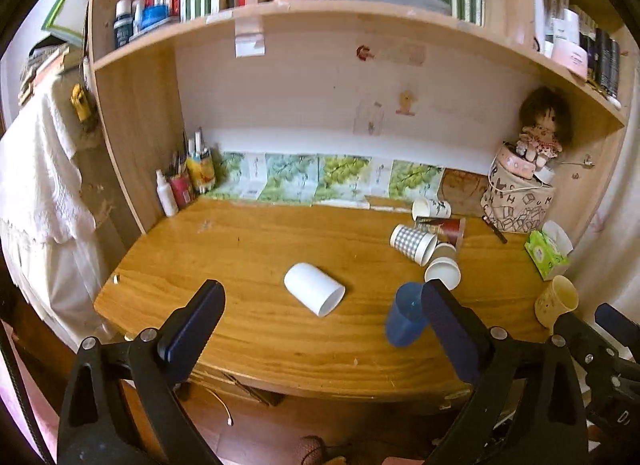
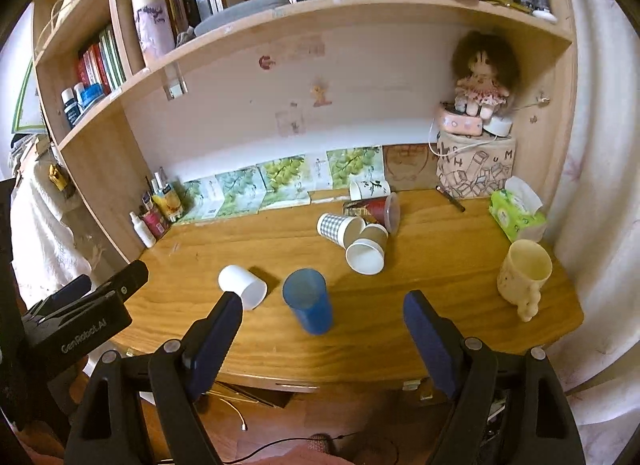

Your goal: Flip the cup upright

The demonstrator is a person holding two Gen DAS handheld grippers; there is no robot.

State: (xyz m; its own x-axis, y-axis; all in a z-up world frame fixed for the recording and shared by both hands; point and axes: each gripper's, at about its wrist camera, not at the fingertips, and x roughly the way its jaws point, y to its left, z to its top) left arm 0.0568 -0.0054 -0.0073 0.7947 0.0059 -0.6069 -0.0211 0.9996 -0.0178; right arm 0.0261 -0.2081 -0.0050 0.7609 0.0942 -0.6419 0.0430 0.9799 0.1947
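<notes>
A white cup (image 1: 314, 288) lies on its side on the wooden desk (image 1: 240, 257), mouth toward the front right; it also shows in the right wrist view (image 2: 243, 280). A blue cup (image 2: 308, 300) stands upright near the desk's front edge, blurred; in the left wrist view the blue cup (image 1: 405, 315) sits just left of my right finger. My left gripper (image 1: 320, 313) is open and empty, short of the white cup. My right gripper (image 2: 322, 323) is open and empty, with the blue cup just beyond its jaws.
Several paper cups (image 2: 362, 233) lie tumbled in a pile at the back right of the desk. A cream mug (image 2: 522, 275) stands upright at the right edge, a green tissue pack (image 2: 516, 217) behind it. Bottles (image 2: 158, 211) stand at the back left.
</notes>
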